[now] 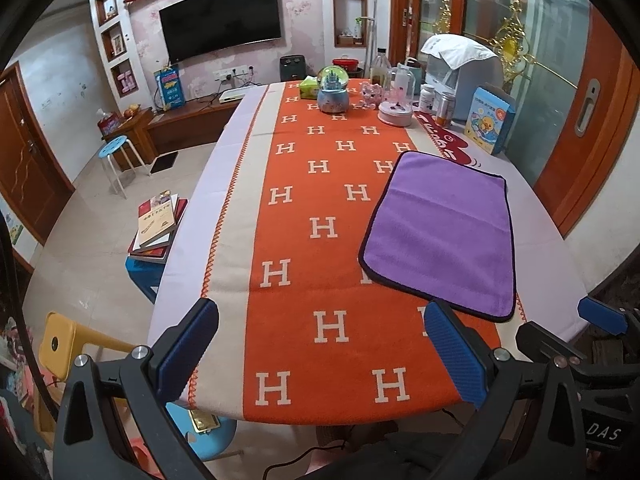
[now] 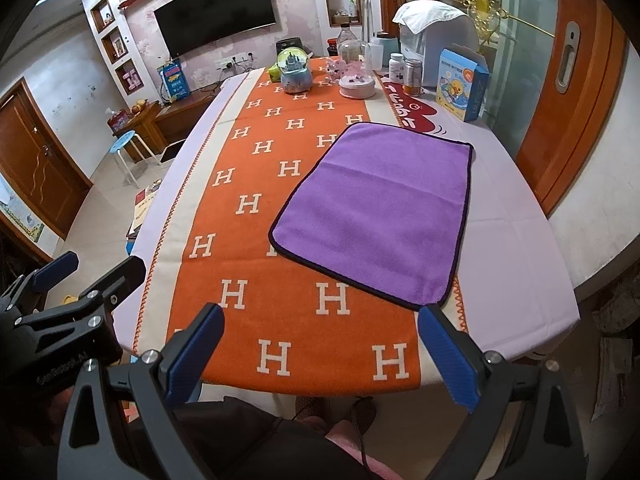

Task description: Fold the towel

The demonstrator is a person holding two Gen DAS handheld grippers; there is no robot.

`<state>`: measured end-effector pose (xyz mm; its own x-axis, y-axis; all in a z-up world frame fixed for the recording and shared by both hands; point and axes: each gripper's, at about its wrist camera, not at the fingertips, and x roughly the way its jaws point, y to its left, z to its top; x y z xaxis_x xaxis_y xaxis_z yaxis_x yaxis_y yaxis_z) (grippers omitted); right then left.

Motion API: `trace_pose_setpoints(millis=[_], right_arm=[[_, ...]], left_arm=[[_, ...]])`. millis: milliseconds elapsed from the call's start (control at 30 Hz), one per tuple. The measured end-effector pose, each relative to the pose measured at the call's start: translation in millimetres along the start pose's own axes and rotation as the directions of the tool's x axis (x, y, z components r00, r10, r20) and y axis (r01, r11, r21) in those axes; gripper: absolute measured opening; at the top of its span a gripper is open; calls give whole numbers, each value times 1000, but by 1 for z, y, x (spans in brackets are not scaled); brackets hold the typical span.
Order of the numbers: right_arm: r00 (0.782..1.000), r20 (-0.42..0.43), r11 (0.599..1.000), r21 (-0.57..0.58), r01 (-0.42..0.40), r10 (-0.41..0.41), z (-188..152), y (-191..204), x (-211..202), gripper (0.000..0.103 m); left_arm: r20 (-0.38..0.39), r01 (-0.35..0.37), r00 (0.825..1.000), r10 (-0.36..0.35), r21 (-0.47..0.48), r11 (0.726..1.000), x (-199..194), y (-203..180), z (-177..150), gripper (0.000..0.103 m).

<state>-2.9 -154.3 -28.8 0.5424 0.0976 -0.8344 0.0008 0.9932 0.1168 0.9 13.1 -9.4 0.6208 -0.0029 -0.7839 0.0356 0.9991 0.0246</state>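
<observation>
One purple towel [image 2: 376,208] lies flat on the surface [image 2: 512,240].
Two grippers, left gripper [image 1: 322,354] and right gripper [image 2: 320,354], fingers wide apart, hold nothing.

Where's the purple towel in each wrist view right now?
Left wrist: towel lies flat right of centre, partly on the orange runner.
Right wrist: towel lies flat near centre, a near corner by the right finger.
Shared landmark: snow globe at the far end.

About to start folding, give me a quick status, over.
Left hand-held gripper open, right hand-held gripper open, both empty. Purple towel flat, unfolded on orange runner. Nothing on it.
</observation>
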Motion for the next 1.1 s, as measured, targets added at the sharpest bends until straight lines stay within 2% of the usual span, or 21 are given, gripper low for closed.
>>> trace_pose_setpoints(millis=[333, 500, 767, 1100], right_arm=[[998, -3, 996, 70, 55, -55, -8, 1, -4, 98], [997, -15, 987, 145, 74, -72, -12, -4, -2, 98], [994, -52, 962, 255, 102, -92, -20, -9, 7, 98], [992, -91, 917, 382, 114, -86, -23, -40, 16, 98]], left_arm=[[-9, 74, 997, -74, 51, 996, 5, 2, 9, 102], [-24, 108, 994, -107, 87, 990, 15, 2, 9, 102], [-51, 173, 985, -167, 129, 977, 26, 6, 14, 102], [-125, 204, 974, -188, 128, 970, 59, -4, 25, 102]])
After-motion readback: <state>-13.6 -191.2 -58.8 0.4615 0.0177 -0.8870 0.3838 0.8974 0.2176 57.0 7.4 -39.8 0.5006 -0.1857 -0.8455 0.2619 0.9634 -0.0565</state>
